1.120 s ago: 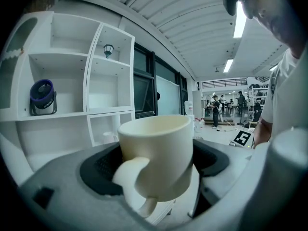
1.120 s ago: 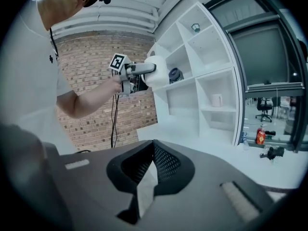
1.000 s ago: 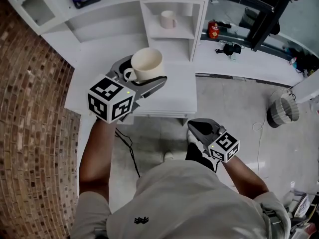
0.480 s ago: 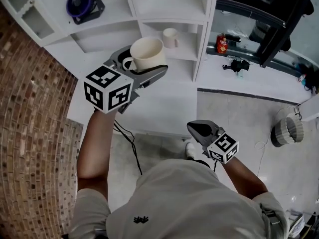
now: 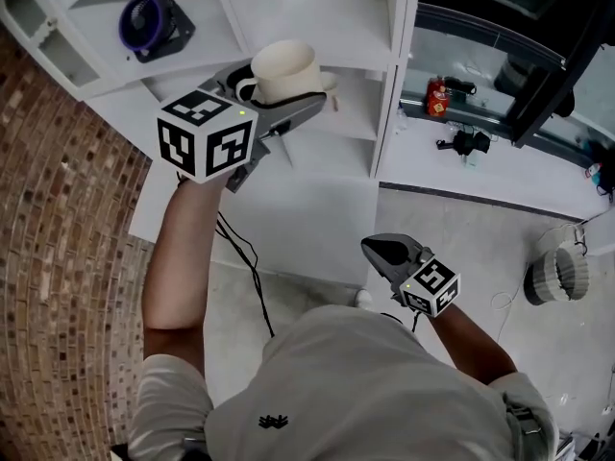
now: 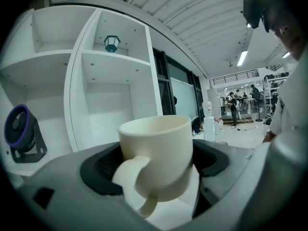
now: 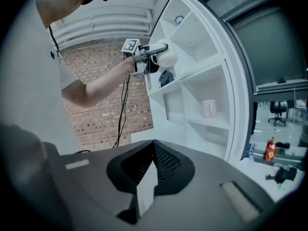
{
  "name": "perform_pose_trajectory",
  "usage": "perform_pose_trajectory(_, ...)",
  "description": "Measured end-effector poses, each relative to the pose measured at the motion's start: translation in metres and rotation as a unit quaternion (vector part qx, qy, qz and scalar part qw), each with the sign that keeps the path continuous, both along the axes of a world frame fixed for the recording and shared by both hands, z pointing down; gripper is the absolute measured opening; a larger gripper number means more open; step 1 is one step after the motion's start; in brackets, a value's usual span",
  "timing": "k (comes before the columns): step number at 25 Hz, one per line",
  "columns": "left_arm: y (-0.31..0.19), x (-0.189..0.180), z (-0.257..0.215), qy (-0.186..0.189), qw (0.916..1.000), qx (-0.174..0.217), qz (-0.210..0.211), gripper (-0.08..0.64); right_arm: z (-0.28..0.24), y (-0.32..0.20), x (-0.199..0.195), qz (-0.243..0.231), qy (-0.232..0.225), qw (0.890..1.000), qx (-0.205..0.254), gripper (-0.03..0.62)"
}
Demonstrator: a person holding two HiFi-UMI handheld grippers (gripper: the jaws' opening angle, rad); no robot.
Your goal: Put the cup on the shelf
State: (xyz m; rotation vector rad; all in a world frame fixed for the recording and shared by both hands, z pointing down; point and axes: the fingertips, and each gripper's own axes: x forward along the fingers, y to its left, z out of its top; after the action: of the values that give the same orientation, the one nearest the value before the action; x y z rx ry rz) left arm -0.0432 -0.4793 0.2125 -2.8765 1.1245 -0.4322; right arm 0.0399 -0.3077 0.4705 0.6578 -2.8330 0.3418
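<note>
Jaws of the left gripper (image 5: 279, 92) stand wide and clamp the cream cup (image 5: 283, 63) by its sides. The cup is upright in the upper middle of the head view, handle toward the marker cube, held up in front of the white shelf unit (image 5: 317, 8). The right gripper (image 5: 377, 250), lower right of centre, has its jaws closed together on nothing. A purple fan (image 5: 149, 22) sits in a compartment at upper left.
</note>
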Motion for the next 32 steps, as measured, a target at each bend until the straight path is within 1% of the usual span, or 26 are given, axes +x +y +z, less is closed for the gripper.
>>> perform_pose_trajectory(8,-0.057,0.023,-0.013,-0.009,0.9997,0.005,-0.022,0.431,0.009,-0.028,0.032,-0.004,0.001,1.0,-0.011,0.012)
perform_pose_trajectory(18,-0.128,0.037,-0.021,-0.025,0.9976,0.004,-0.065,0.431,0.016,-0.054,0.069,-0.004,0.003,1.0,-0.017,0.012)
perform_pose_trajectory(23,-0.162,0.045,-0.021,-0.019,0.9961,0.0,-0.086,0.431,0.015,-0.065,0.084,0.003,-0.002,1.0,-0.019,0.012)
perform_pose_trajectory(28,-0.192,0.049,-0.019,-0.026,0.9935,0.001,-0.111,0.431,0.019,-0.071,0.099,0.01,-0.007,1.0,-0.025,0.012)
perform_pose_trajectory(32,-0.212,0.056,-0.018,-0.025,0.9923,-0.001,-0.122,0.431,0.022,-0.075,0.109,0.014,-0.009,0.999,-0.029,0.012)
